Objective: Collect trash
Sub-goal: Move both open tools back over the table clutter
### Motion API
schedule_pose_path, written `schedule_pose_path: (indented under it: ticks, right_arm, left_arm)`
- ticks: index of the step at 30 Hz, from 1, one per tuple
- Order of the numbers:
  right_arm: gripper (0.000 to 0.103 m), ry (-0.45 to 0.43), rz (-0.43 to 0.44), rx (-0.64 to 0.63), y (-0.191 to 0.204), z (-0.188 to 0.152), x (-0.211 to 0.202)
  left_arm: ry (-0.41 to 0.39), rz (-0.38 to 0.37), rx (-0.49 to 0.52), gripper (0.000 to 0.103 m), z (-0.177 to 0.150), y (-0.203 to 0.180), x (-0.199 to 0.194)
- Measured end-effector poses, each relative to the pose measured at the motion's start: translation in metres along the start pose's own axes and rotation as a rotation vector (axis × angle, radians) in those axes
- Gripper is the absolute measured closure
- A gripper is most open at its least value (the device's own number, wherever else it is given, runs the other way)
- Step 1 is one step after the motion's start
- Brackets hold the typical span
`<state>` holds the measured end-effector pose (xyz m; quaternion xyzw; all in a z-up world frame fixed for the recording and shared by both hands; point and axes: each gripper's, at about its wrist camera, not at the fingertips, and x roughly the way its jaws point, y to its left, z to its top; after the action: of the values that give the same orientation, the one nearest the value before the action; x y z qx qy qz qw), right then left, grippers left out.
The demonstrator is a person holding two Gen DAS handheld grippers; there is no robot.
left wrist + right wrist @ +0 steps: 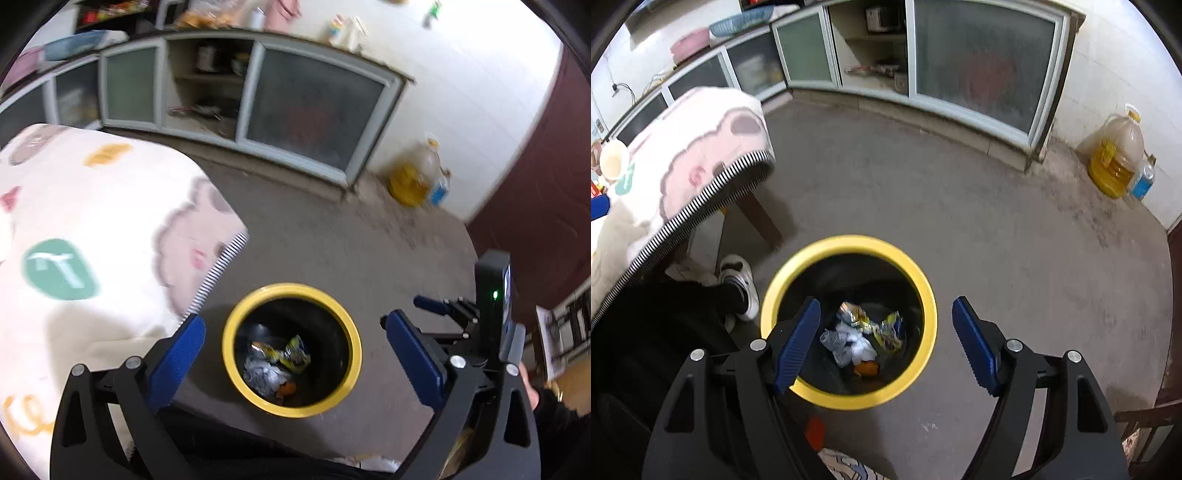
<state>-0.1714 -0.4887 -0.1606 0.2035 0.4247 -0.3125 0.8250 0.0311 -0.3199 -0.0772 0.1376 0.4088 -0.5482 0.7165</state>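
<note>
hovered over the bin (291,349), black inside with a yellow rim, standing on the grey floor (351,236) just beside the cloth-covered table (92,229). left gripper (293,349) spread wide, blue pads (181,354) well apart, nothing between them but the bin's mouth below. right gripper (886,343) gaping too, not quite as wide, empty-jawed, left pad crossing the rim. down in the bin: yellow snack wrappers (888,332), crumpled white paper (849,345), an orange scrap (867,368). spotted a white sneaker (740,284) by the table leg, an oil jug (1117,155) against the wall.
</note>
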Motion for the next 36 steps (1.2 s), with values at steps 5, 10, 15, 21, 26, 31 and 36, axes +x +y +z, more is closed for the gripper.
schedule_pose_path:
  ticks: [5, 10, 15, 21, 26, 31, 36]
  right_arm:
    - [0.032, -0.108, 0.063, -0.049, 0.023, 0.019, -0.024]
    - [0.032, -0.211, 0.185, -0.173, 0.074, 0.042, -0.051]
    - [0.032, -0.291, 0.357, -0.311, 0.146, 0.057, -0.080]
    - [0.032, -0.313, 0.591, -0.485, 0.239, 0.055, -0.104]
    - [0.032, -0.280, 0.704, -0.571, 0.293, 0.045, -0.110]
    - [0.035, -0.224, 0.781, -0.621, 0.338, 0.031, -0.108]
    - [0.039, -0.181, 0.813, -0.650, 0.366, 0.025, -0.104]
  left_arm:
    - [-0.109, 0.073, -0.070, 0.008, -0.003, 0.029, -0.066]
    - [-0.225, 0.240, -0.143, 0.008, -0.032, 0.075, -0.150]
    - [-0.256, 0.419, -0.217, 0.008, -0.071, 0.119, -0.212]
    - [-0.269, 0.555, -0.303, 0.008, -0.113, 0.164, -0.261]
    - [-0.280, 0.591, -0.392, 0.008, -0.132, 0.200, -0.279]
    - [-0.267, 0.592, -0.419, 0.008, -0.137, 0.234, -0.277]
    - [-0.271, 0.530, -0.477, 0.008, -0.130, 0.263, -0.268]
